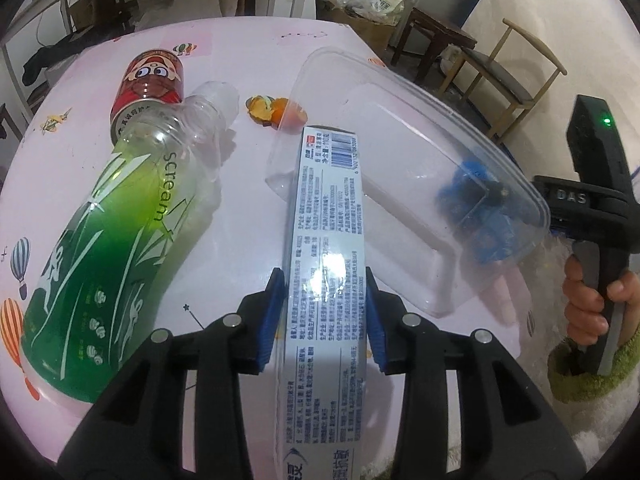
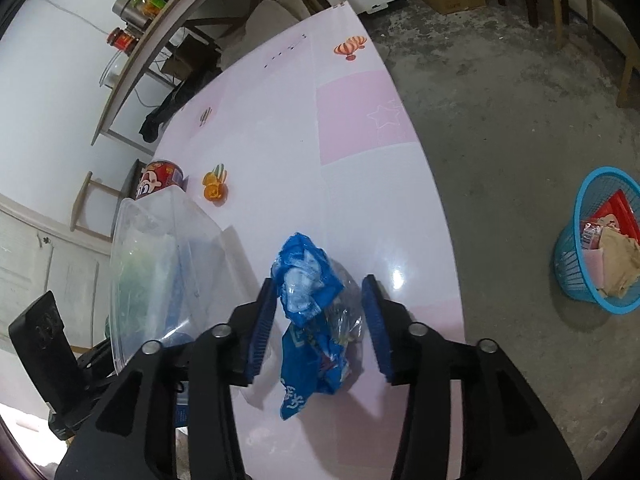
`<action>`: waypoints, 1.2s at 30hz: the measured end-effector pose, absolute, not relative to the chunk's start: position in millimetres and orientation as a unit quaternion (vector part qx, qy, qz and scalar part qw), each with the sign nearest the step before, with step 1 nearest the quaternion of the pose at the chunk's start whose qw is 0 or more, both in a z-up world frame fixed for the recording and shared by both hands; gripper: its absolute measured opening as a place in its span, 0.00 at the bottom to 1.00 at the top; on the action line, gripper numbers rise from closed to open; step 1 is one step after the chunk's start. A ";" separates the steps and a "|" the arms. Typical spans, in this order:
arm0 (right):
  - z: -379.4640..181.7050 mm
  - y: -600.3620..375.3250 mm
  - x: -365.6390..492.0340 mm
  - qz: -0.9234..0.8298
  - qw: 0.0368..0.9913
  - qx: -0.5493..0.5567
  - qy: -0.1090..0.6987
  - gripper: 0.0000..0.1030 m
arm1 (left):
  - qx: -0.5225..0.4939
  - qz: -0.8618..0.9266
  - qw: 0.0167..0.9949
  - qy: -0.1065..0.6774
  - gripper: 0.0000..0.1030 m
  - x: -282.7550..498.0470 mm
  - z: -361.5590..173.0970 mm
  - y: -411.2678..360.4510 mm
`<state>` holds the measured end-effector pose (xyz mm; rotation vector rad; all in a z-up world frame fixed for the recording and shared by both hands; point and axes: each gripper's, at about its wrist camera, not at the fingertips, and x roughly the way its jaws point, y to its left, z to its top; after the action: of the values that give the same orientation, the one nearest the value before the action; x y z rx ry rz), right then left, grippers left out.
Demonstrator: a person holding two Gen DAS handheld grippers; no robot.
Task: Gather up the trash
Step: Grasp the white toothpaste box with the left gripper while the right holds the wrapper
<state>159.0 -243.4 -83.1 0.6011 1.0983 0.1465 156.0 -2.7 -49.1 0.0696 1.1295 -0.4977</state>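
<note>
Now the blue wrapper (image 2: 310, 312) lies between the right tool's (image 2: 320, 320) open pads.

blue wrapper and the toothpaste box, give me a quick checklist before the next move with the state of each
1. Left gripper pads on the toothpaste box: ok, both pads press its sides.
2. Blue wrapper between the right gripper pads: ok.
3. Right pads pressing the wrapper: not ok, gaps on both sides.
4. Clear container clear of the box: not ok, the box end overlaps it.
5. Blue basket has room: ok, on the floor, partly filled.
</note>
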 end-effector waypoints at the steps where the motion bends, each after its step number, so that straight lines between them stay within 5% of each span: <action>1: -83.3 -244.1 157.2 0.067 0.808 0.282 0.513 0.44 | 0.035 -0.232 0.815 0.530 0.36 155.8 -50.3 -3.8; 10: -87.3 -244.2 151.3 0.073 0.809 0.293 0.505 0.43 | 0.038 -0.232 0.813 0.533 0.36 159.8 -57.8 -7.7; 21: -92.8 -247.6 152.0 0.077 0.797 0.323 0.505 0.25 | 0.041 -0.234 0.820 0.521 0.31 151.9 -55.2 -6.7; 36: -80.9 -247.4 146.4 0.066 0.805 0.322 0.493 0.24 | 0.065 -0.223 0.851 0.472 0.31 132.0 -20.5 -0.9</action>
<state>146.4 -247.4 -80.9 0.6898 1.0556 0.1405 132.0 -0.9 -20.5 0.1361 0.9941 -0.4686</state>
